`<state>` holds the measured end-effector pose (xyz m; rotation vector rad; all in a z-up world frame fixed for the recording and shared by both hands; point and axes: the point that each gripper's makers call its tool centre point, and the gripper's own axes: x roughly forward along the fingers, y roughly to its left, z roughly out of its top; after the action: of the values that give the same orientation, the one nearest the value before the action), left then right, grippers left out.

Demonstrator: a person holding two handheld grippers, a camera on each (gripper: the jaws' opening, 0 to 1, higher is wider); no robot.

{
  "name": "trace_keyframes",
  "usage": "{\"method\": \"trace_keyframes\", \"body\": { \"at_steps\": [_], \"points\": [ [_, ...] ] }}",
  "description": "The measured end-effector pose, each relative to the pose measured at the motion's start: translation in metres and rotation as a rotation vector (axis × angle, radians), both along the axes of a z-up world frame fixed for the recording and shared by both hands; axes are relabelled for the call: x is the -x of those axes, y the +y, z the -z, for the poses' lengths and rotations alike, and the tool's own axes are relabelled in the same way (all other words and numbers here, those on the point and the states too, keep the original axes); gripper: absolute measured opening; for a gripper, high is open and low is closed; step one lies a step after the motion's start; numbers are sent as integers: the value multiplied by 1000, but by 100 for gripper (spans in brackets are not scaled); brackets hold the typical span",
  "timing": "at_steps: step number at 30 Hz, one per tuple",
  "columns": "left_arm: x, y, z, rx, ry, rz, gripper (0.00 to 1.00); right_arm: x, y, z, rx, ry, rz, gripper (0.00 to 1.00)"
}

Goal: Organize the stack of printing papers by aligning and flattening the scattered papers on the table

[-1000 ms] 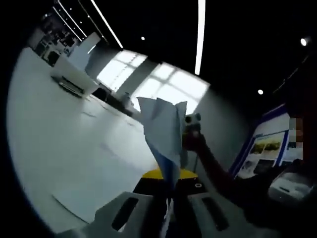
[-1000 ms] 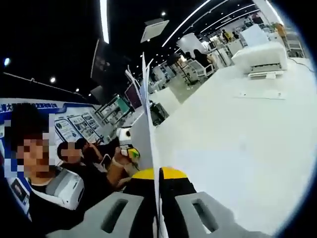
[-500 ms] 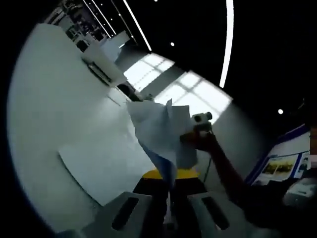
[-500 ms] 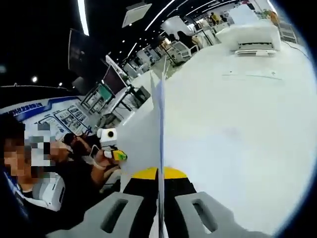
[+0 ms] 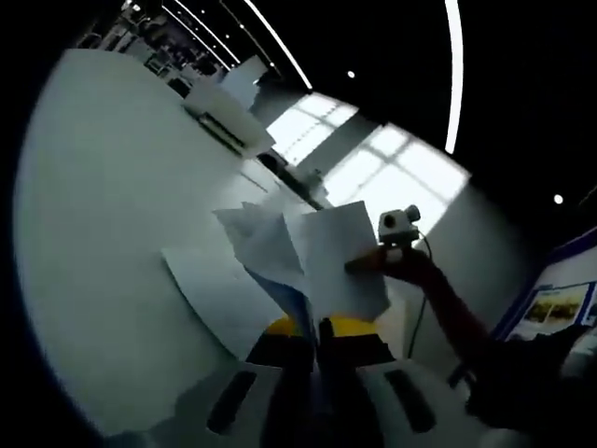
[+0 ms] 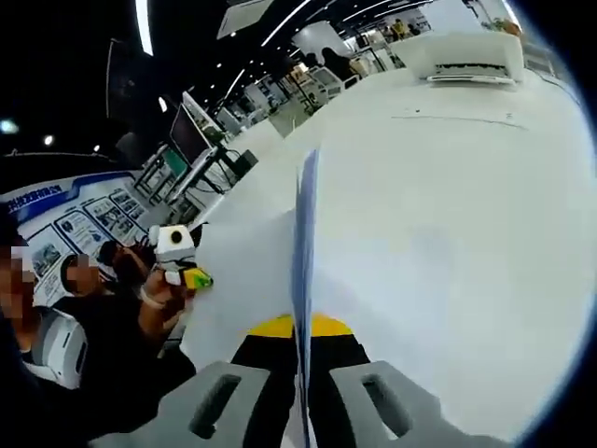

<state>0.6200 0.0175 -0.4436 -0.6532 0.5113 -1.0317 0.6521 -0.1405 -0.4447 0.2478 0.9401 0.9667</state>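
in the left gripper view the left claw (image 5: 315,373) is clamped on the lower edge of a bunch of papers (image 5: 308,257), which fans upward and hides much of what lies behind it. the other claw (image 5: 396,227) grips the far edge of the same bunch, a hand (image 5: 392,264) behind it. one loose sheet (image 5: 219,289) lies flat on the white desk (image 5: 103,233), just beside the bunch. a printer (image 5: 229,112) stands well apart at the far end.

in the right gripper view the right claw (image 6: 300,392) pinches the papers (image 6: 303,252) edge-on; they seem held above the desk (image 6: 448,252), though the contact is hidden. the left claw (image 6: 175,252) shows beyond, with seated people (image 6: 56,317) behind, and a printer (image 6: 466,58) far off.
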Motion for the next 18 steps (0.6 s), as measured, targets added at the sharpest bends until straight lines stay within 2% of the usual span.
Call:
{"method": "trace_keyframes", "body": {
  "at_steps": [2, 7, 12, 18],
  "points": [
    [-4, 2, 2, -23, -14, -10, 17, 1, 1, 3, -3, -3, 4, 0],
    [-16, 8, 3, -41, -34, -28, 17, 5, 4, 6, -23, -4, 21, 0],
    [-16, 12, 9, -89, -51, -45, 30, 13, 8, 9, -27, 5, 33, 0],
    [-18, 35, -2, -131, -126, -91, 33, 11, 4, 14, -23, 14, 43, 0]
  ]
}}
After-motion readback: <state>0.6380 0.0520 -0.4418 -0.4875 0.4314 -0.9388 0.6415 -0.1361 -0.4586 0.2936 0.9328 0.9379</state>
